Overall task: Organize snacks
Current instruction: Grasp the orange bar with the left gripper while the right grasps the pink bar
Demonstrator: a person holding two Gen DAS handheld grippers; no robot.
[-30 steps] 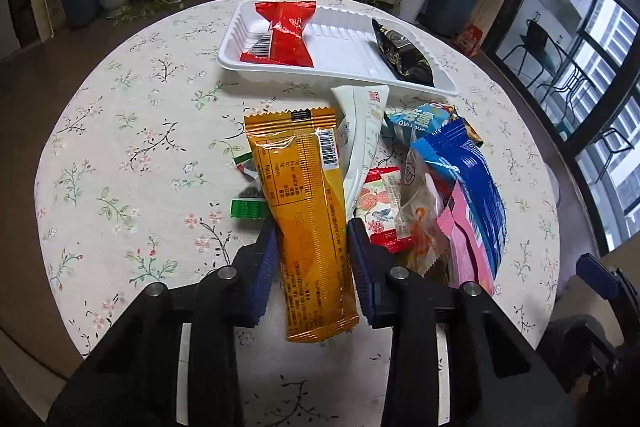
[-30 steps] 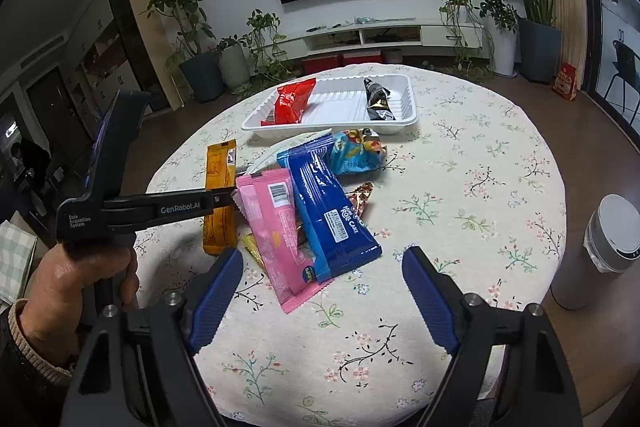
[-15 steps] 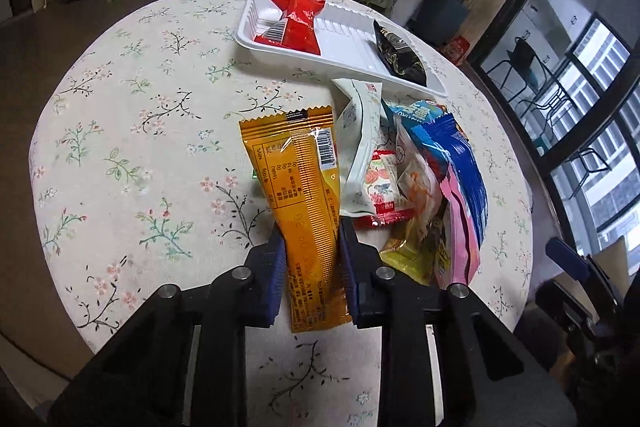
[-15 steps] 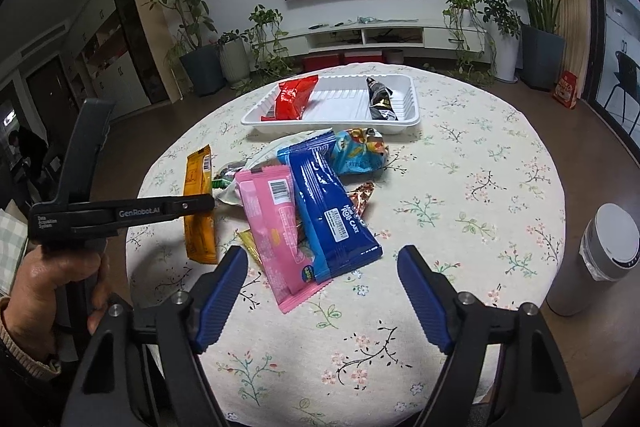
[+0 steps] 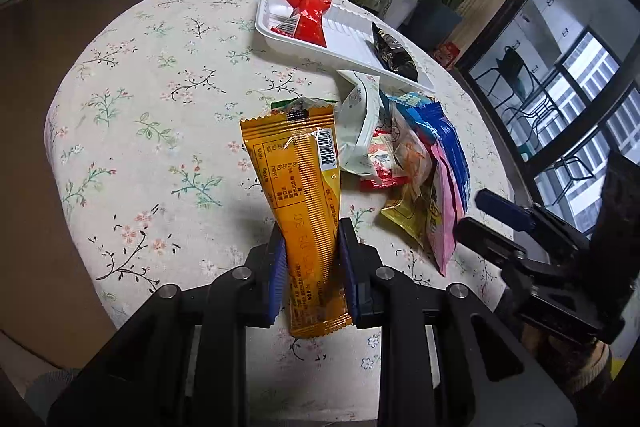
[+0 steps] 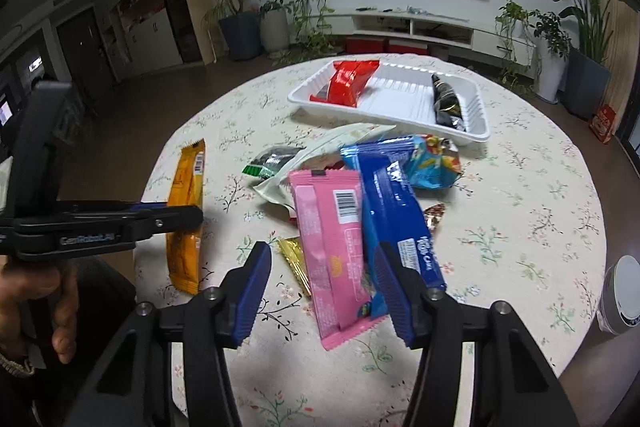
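On the far left of the right wrist view, your left hand (image 6: 32, 291) grips the handle of the left gripper (image 5: 312, 267), and its blue pads are clamped on the lower part of the orange snack packet (image 5: 304, 195), barcode side facing the camera. In that same view the packet stands apart from the heap, to the left of it, over the floral tablecloth (image 5: 132, 131) of the round table. Just past its top edge, a small green and silver packet (image 6: 272, 161) lies on the cloth. Next comes the heap near the middle of the table: a pale white-green pouch (image 6: 320, 155), a pink bar packet (image 6: 332, 243) with its barcode up, a small gold packet (image 6: 294, 259) poking out from under the pink one, a long blue packet (image 6: 394, 211) overlapping the pink one's right edge, and a light-blue bag (image 6: 432, 167) beyond it. Your right gripper (image 6: 324, 283) hangs over the near end of the pink bar packet; its jaws have just been closing, they stand on either side of the pink and blue packets, and the pads are not pressing on either. Behind the heap sits the white tray (image 6: 476, 107), holding a red packet (image 6: 348, 83) at its left end and a dark packet (image 6: 446, 103) at its right end. At the far right, off the table, stands a white canister (image 6: 622, 295).
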